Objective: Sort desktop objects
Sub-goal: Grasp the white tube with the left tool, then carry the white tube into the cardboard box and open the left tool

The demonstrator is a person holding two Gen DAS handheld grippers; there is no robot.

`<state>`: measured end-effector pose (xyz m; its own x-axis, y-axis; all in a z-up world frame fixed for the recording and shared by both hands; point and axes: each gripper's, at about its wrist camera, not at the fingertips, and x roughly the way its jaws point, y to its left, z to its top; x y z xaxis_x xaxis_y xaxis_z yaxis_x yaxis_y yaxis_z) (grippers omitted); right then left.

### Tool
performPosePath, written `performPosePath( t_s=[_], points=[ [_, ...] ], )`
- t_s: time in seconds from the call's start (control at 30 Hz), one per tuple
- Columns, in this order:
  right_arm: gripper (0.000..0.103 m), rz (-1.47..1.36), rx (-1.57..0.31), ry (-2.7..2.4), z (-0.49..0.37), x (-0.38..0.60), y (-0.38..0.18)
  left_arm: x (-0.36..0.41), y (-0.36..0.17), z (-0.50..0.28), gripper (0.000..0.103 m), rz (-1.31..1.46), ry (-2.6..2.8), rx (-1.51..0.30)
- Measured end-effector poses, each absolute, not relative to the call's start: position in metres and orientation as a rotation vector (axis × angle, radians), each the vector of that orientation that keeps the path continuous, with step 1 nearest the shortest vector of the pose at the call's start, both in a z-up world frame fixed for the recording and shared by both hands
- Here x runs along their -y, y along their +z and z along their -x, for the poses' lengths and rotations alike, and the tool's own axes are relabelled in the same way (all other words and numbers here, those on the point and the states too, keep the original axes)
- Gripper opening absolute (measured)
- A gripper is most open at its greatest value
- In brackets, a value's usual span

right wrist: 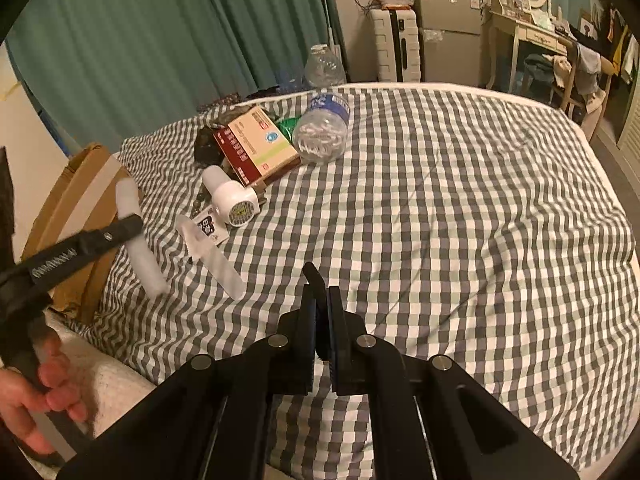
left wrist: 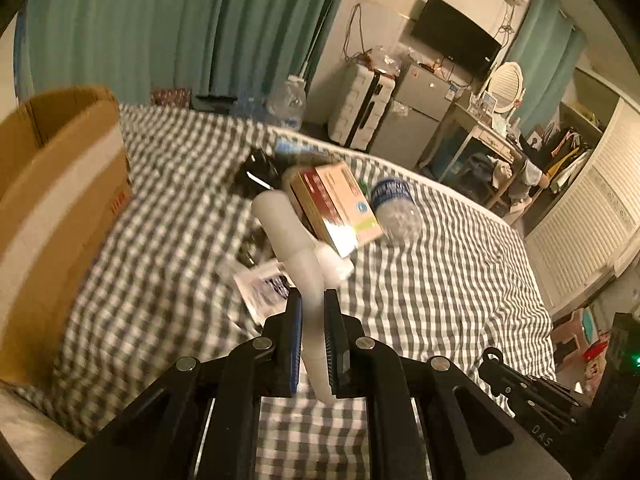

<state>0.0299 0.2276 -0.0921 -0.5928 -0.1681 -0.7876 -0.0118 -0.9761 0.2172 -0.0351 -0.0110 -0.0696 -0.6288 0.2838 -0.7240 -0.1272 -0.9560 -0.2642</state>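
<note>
Both views are dim and warm yellow, apparently lit from overhead indoor lamps. Fisheye bending curves the bed [right wrist: 460, 184] edges, with black vignette in every corner. The left view is motion-smeared: the box [left wrist: 60, 208] and checks blur. Glare glints on the carton [left wrist: 340, 236]. Shadows are soft.

Grey-and-white check beneath a clutter of pale and red things

The bedcover [right wrist: 440, 200] is grey-and-white gingham; the curtain [right wrist: 160, 40] teal; the cardboard box [left wrist: 60, 184] brown with a pale tape band. The carton [right wrist: 256, 144] is red and cream, the bottle [right wrist: 324, 128] clear with a blue label, the tube [left wrist: 312, 300] white, both grippers black.
</note>
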Motion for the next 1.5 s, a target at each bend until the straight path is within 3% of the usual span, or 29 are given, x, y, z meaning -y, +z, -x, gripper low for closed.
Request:
performPosePath(
  t_s=[0.33,0.53,0.73,1.13,1.3,1.5],
  points=[
    [0.005,-1.32,0.267,-2.674,-0.019,-0.202,-0.087,0.006,-0.069,0.047,0.01,1.169,2.618,0.195],
    [0.004,-1.308,0.222,-2.649,-0.017,-0.177,-0.08,0.012,-0.071,0.052,0.01,1.172,2.587,0.251],
    [0.004,-1.263,0.208,-2.634,-0.015,-0.153,-0.053,0.034,-0.04,0.044,0.01,1.107,2.622,0.305],
    [0.005,-0.992,0.11,-2.49,0.004,-0.022,0.056,0.19,0.059,0.048,0.01,1.067,2.811,0.344],
    [0.005,-0.986,0.172,-2.329,0.029,0.06,0.052,0.257,0.046,0.065,0.01,1.213,2.863,0.33],
    [0.005,-1.166,0.219,-2.197,0.065,0.132,0.005,0.304,-0.002,0.074,0.01,1.385,2.854,0.344]
  ],
)
